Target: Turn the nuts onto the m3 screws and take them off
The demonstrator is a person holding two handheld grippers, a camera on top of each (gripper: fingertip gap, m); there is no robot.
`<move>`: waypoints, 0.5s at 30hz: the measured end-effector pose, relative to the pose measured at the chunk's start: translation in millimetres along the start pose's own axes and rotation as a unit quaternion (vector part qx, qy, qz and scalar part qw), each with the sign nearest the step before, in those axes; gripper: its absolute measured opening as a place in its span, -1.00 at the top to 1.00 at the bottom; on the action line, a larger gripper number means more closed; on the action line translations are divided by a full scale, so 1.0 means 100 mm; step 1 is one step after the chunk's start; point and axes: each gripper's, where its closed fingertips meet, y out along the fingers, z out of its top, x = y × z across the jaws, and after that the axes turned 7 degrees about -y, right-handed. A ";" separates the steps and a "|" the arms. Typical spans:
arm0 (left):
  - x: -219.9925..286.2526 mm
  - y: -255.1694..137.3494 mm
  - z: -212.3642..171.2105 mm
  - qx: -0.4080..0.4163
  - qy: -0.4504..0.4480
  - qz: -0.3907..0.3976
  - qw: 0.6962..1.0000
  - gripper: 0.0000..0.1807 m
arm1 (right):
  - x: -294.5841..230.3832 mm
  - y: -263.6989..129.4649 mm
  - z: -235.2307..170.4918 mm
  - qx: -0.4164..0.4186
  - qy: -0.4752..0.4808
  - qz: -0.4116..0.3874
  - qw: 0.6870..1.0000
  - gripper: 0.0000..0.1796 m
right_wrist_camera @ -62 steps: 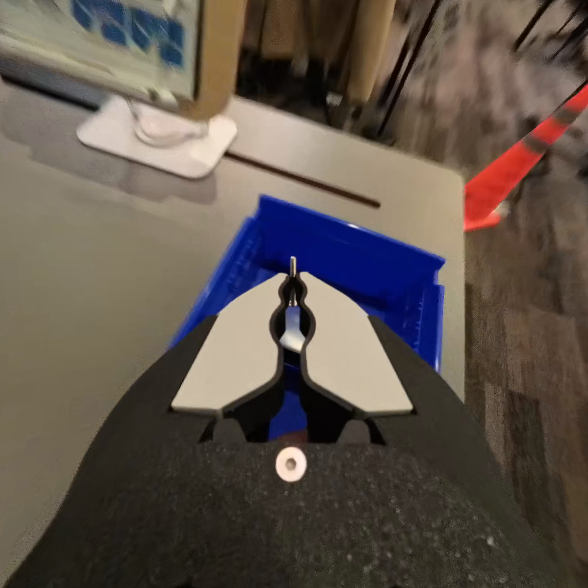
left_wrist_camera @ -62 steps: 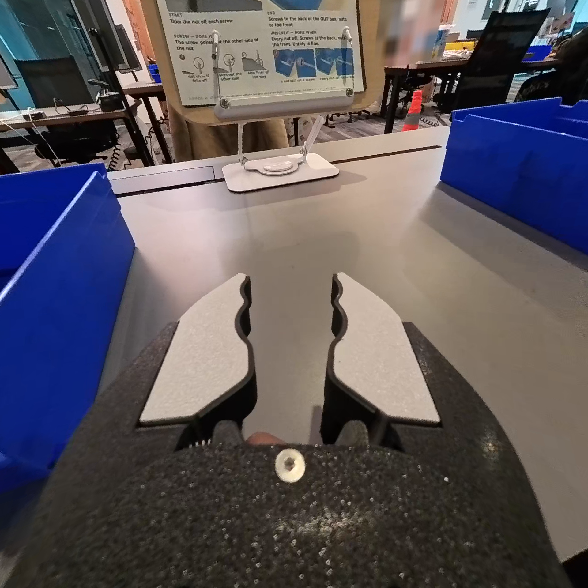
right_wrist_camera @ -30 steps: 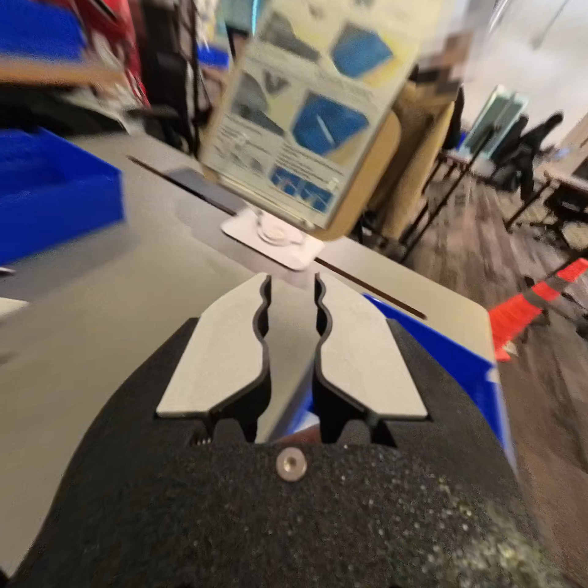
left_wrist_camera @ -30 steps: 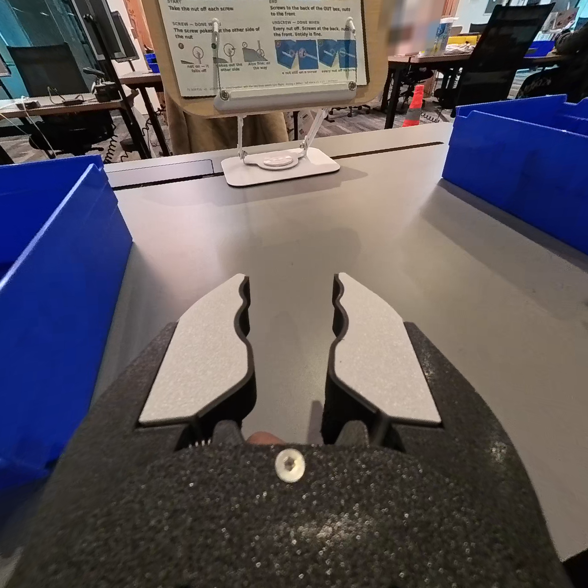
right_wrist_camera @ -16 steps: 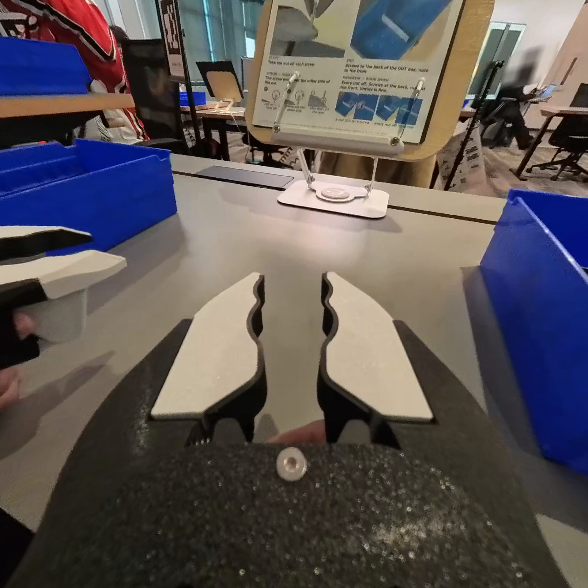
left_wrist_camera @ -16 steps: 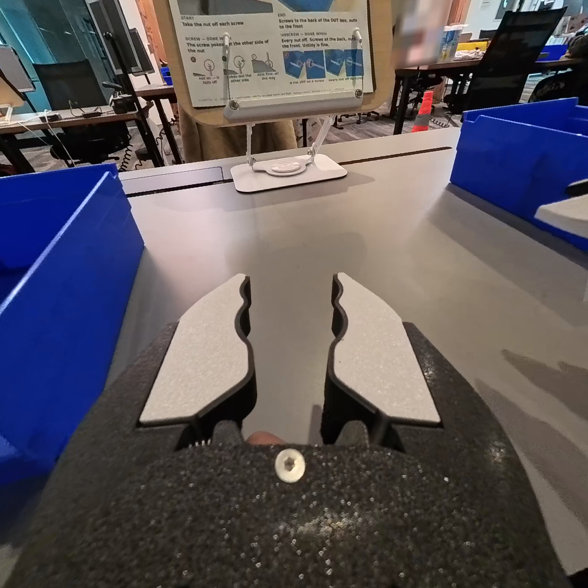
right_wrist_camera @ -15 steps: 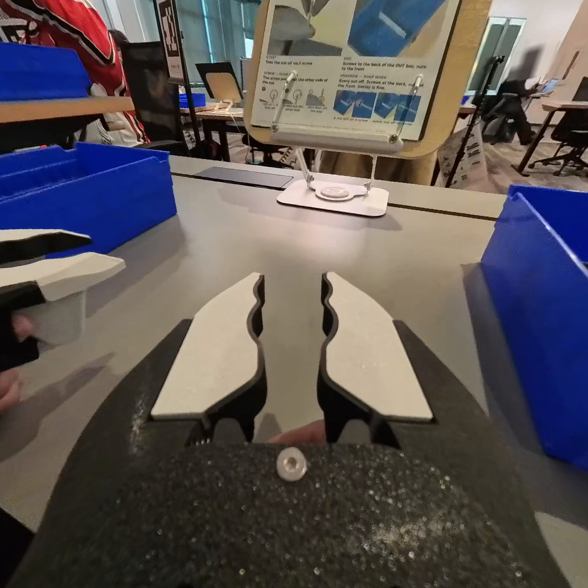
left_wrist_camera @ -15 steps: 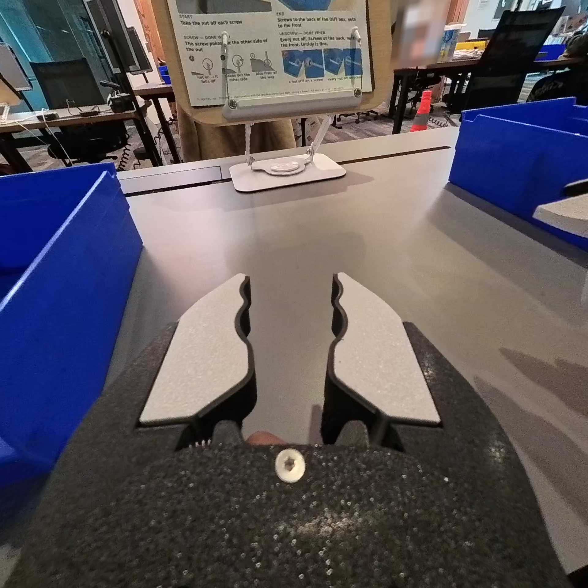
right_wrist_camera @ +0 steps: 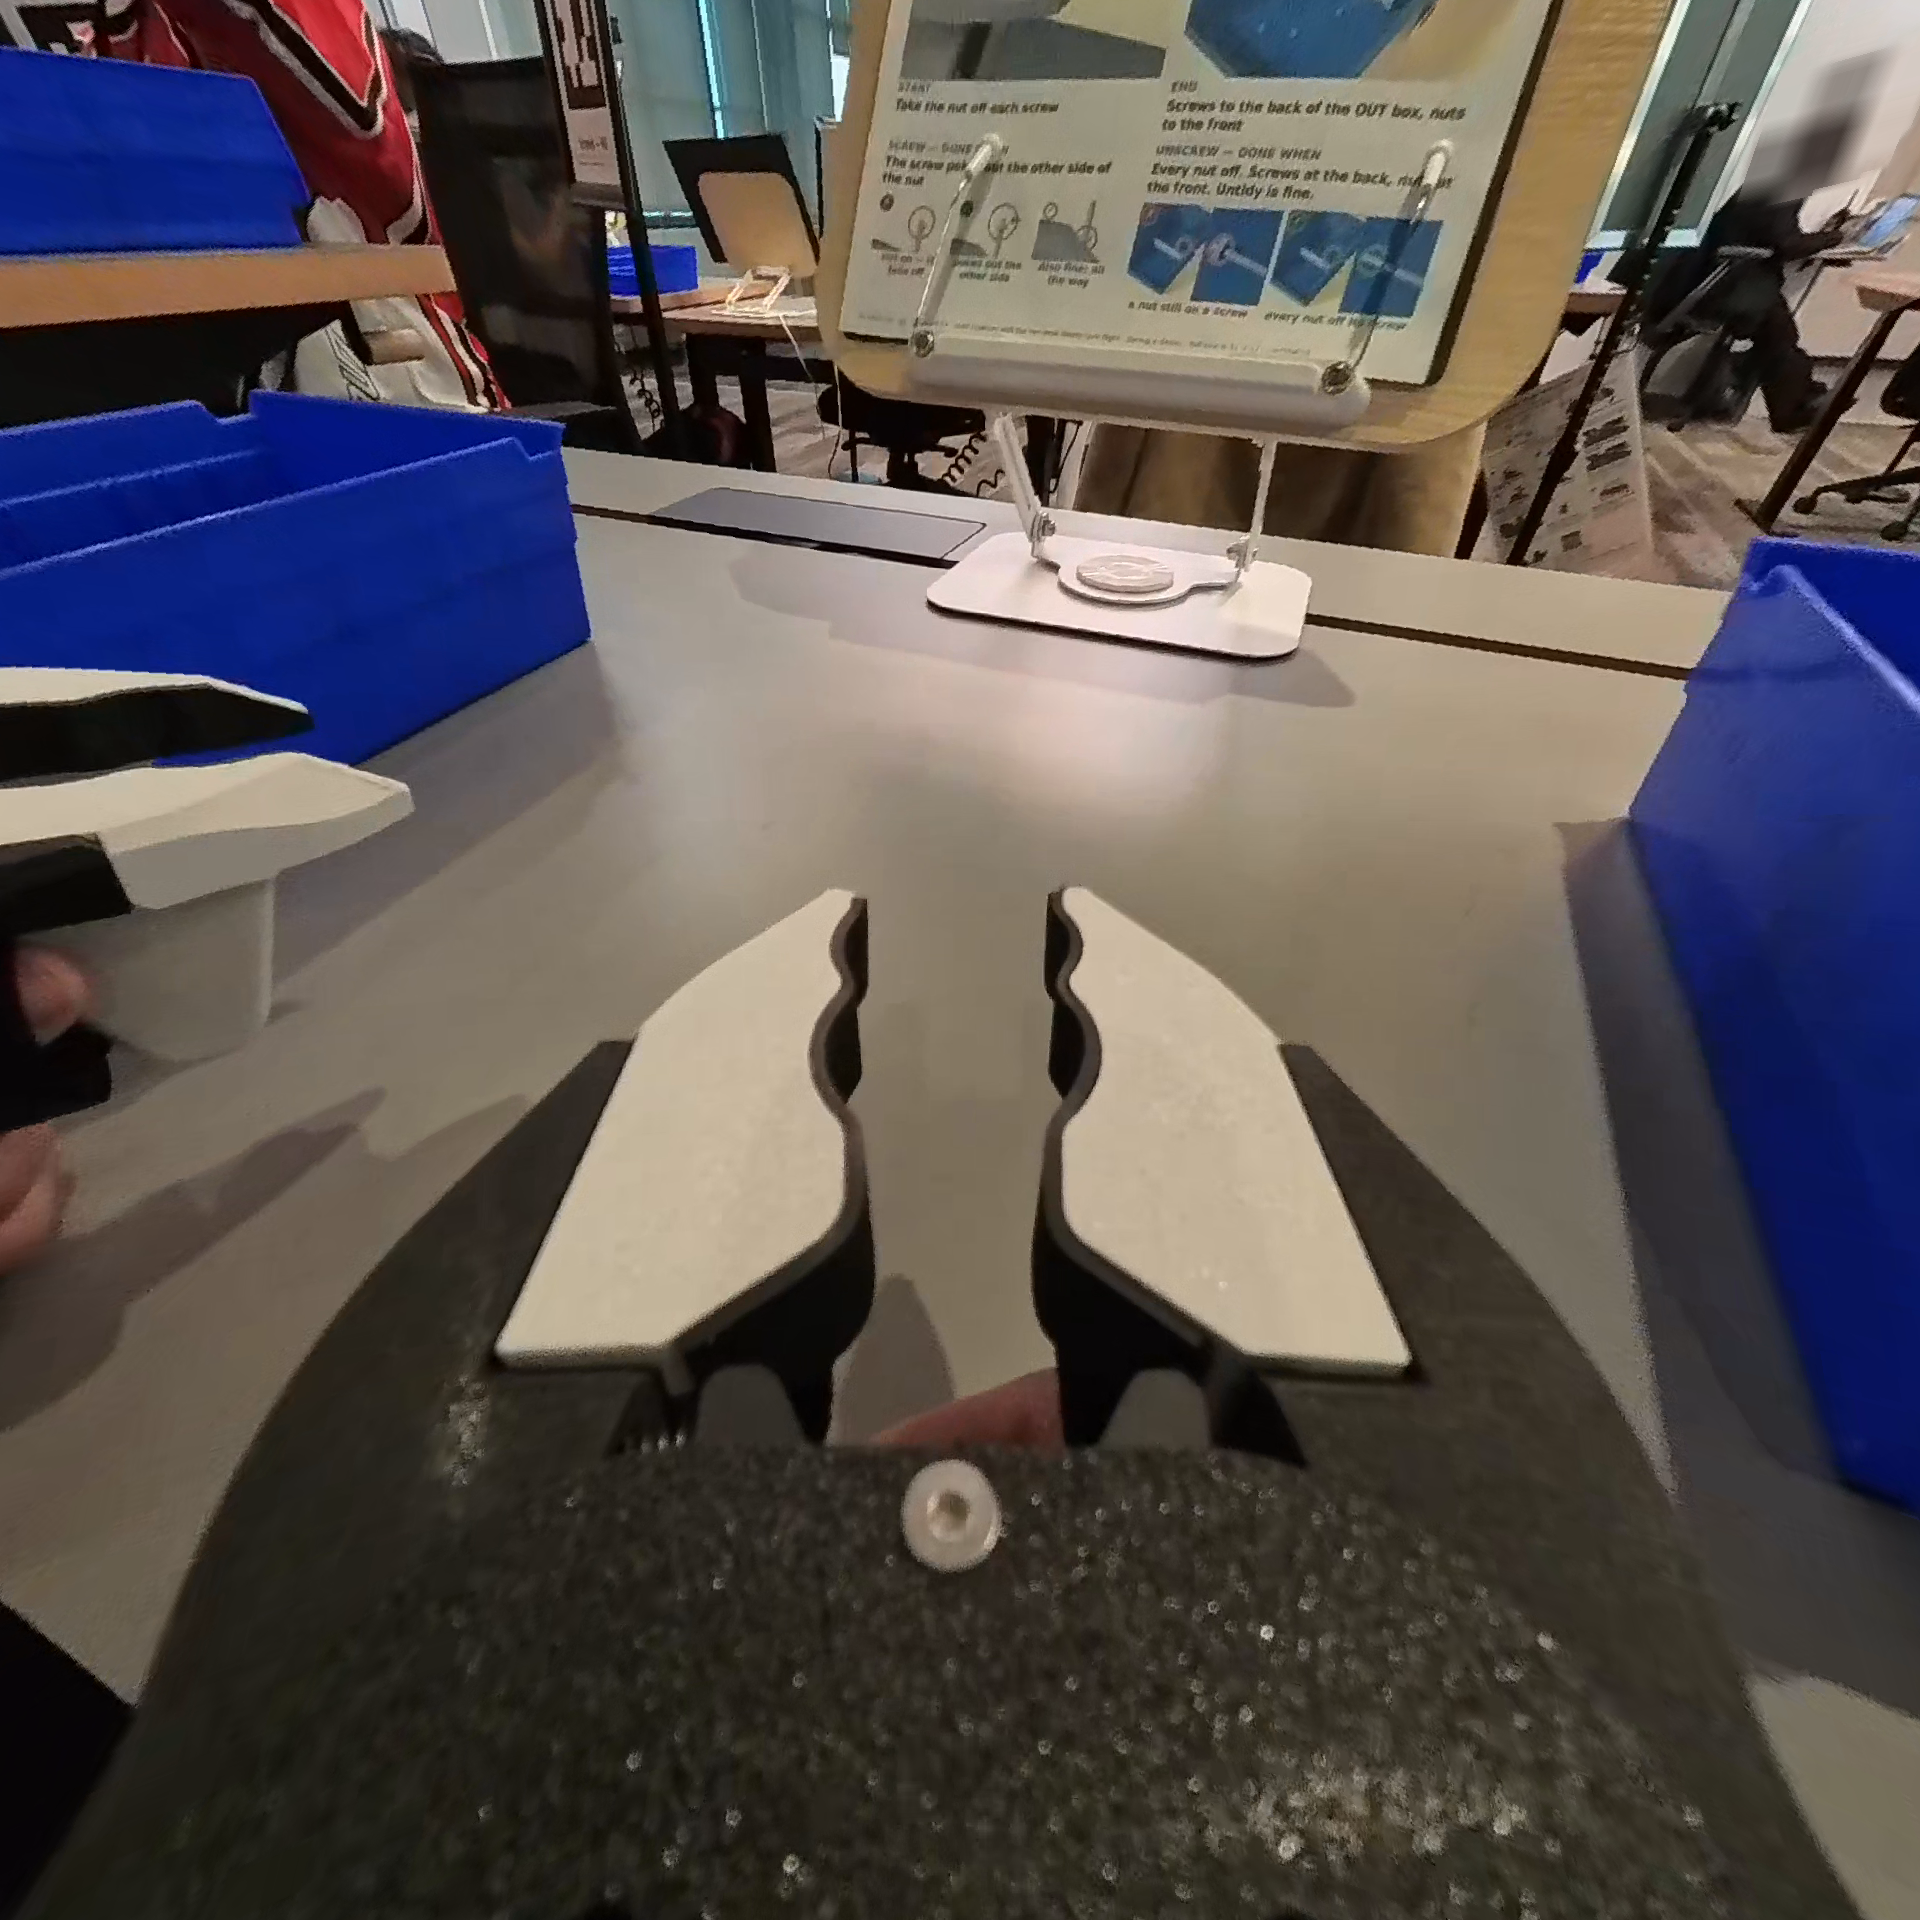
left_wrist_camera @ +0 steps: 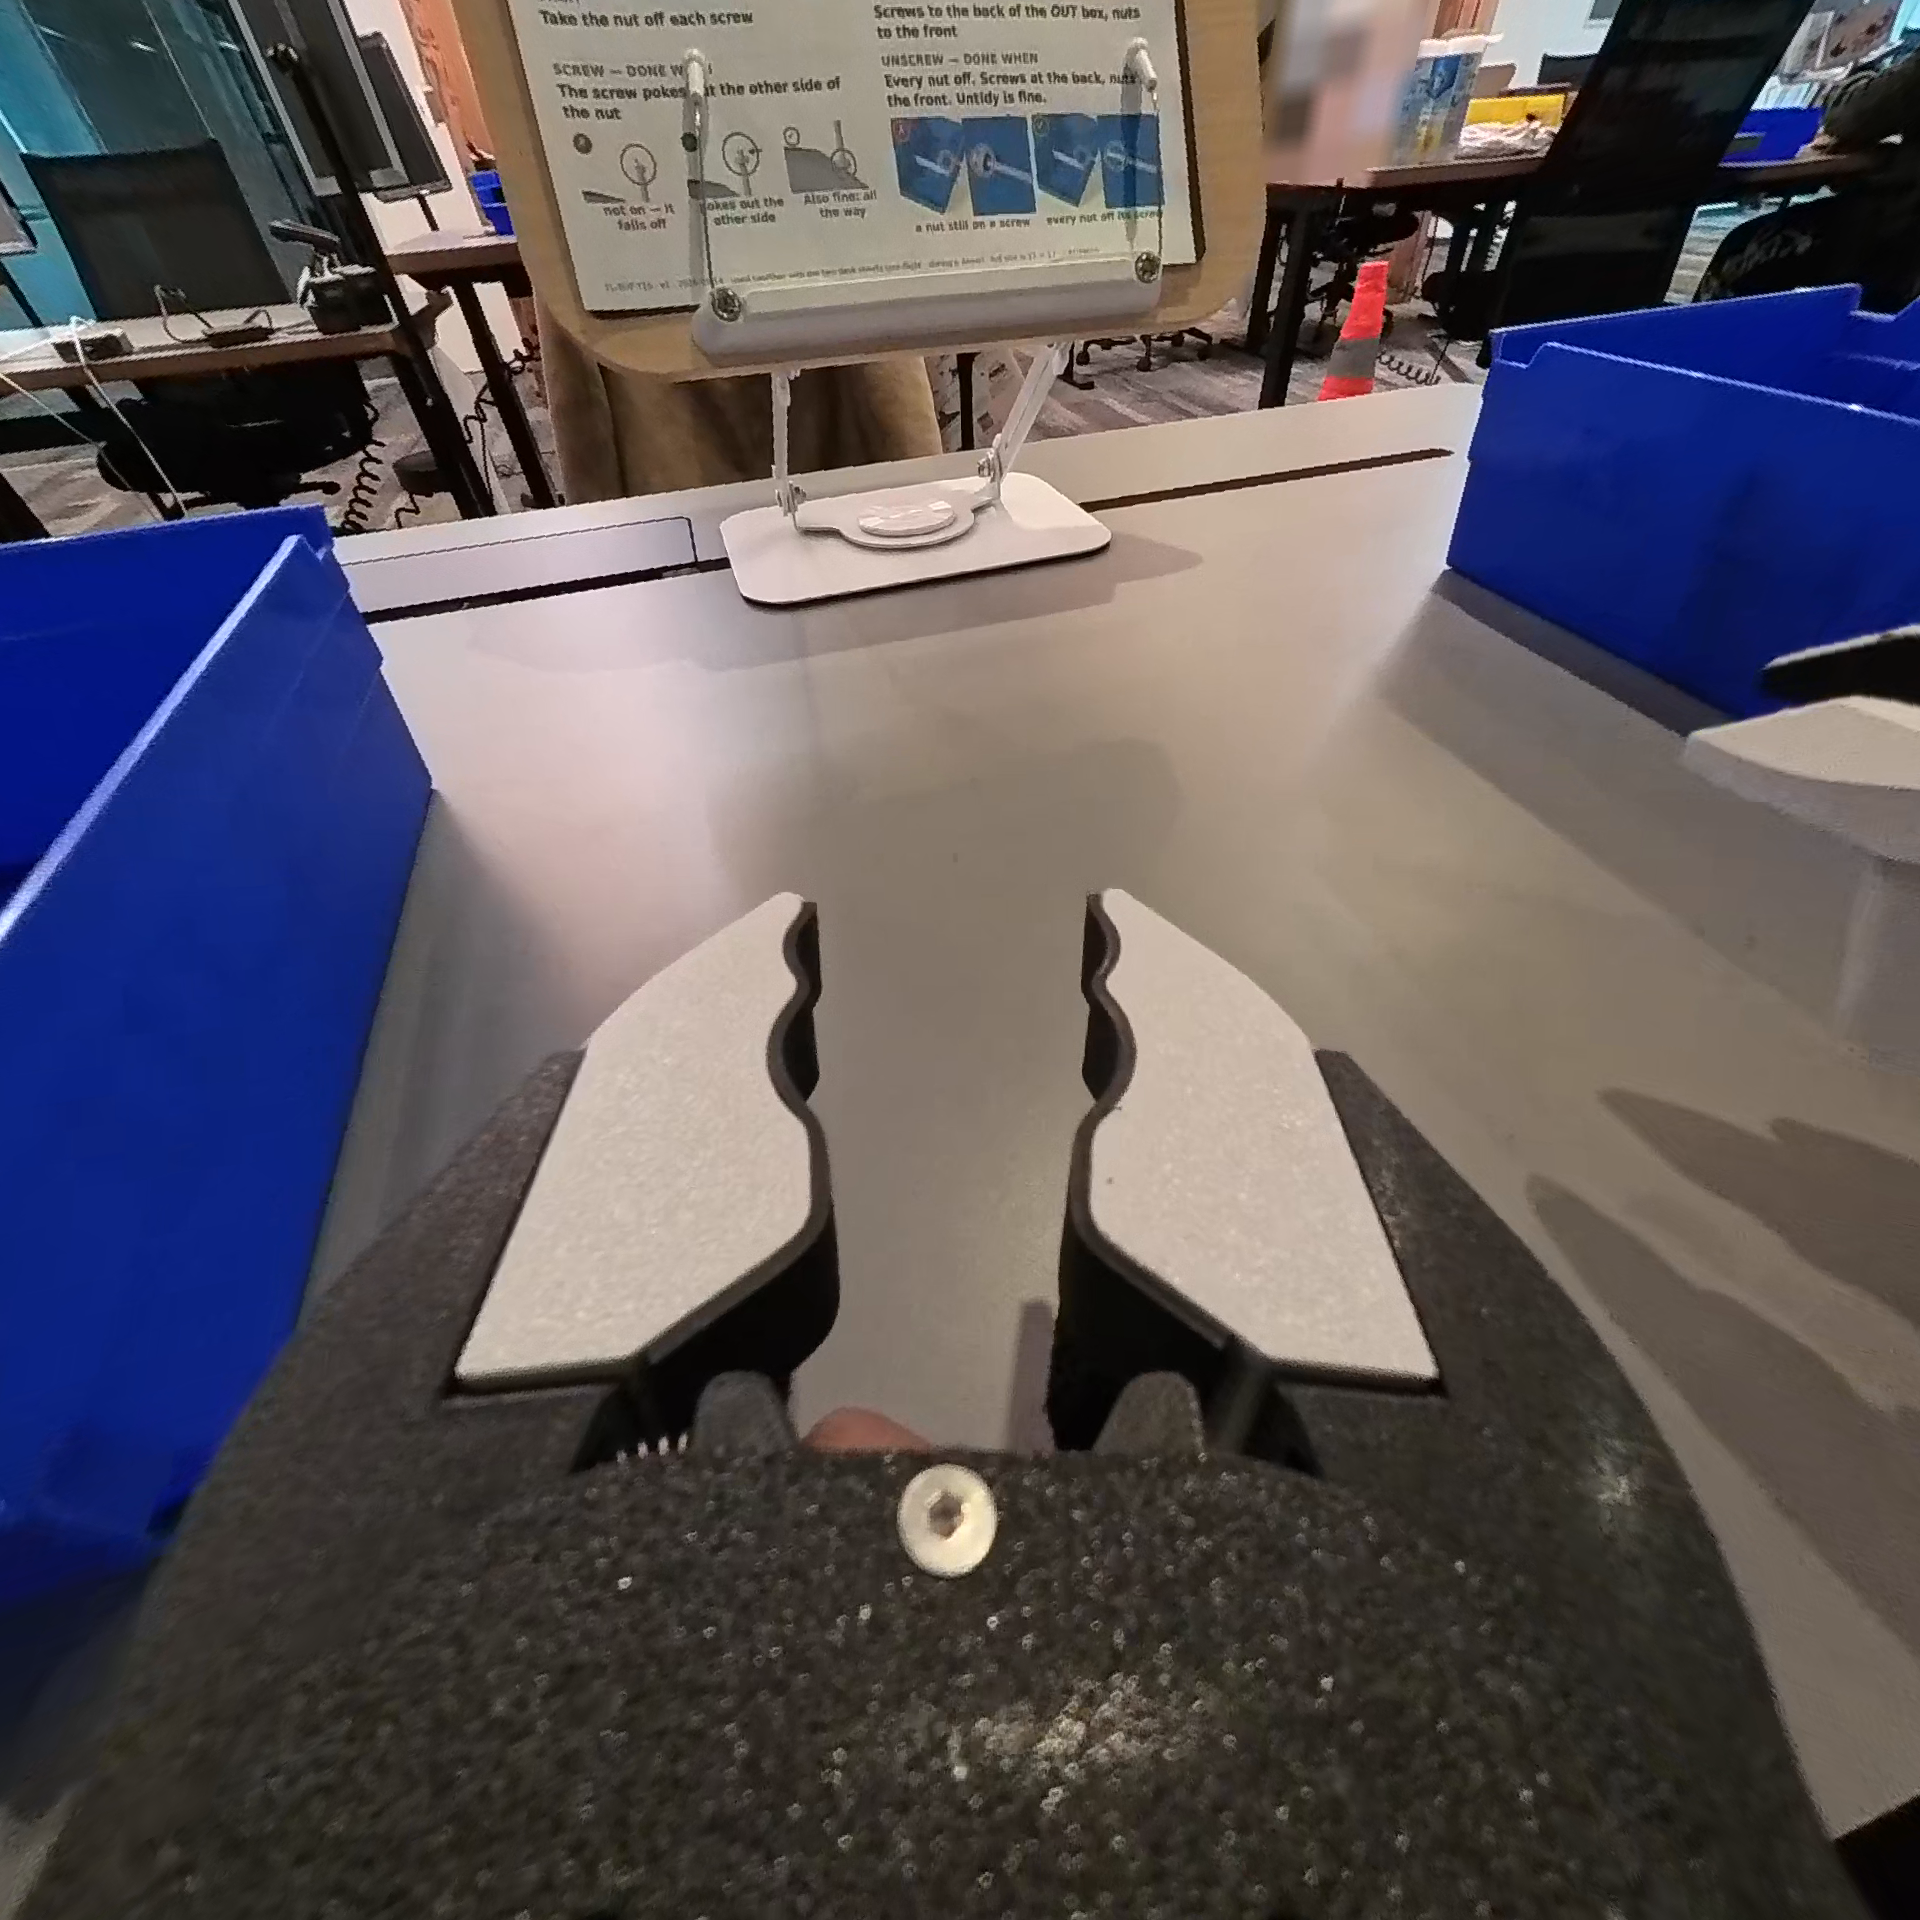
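Note:
No screw or nut shows in either view. My left gripper [left_wrist_camera: 948, 914] is open and empty, held low over the grey table [left_wrist_camera: 987, 790] between two blue bins. My right gripper [right_wrist_camera: 954, 909] is also open and empty, over the same table. The right gripper's fingers show at the right edge of the left wrist view [left_wrist_camera: 1839, 758]. The left gripper's fingers show at the left edge of the right wrist view [right_wrist_camera: 239, 821]. The left blue bin [left_wrist_camera: 187, 935] and right blue bin [left_wrist_camera: 1662, 499] flank the work area; their contents are hidden.
An instruction card on a white stand [left_wrist_camera: 914, 530] sits at the table's far middle; it also shows in the right wrist view [right_wrist_camera: 1122, 603]. Desks, chairs and an orange cone [left_wrist_camera: 1361, 332] lie beyond the table. A hand [right_wrist_camera: 26, 1195] holds the left gripper.
My right gripper held a screw over the right bin, then opened and swung back to the table's middle, empty. The left gripper stayed open and barely moved.

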 end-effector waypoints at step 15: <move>-2.12 0.16 1.04 -0.281 -0.098 0.037 0.954 0.36 | -0.04 0.03 -0.04 -0.019 0.001 0.037 0.999 0.64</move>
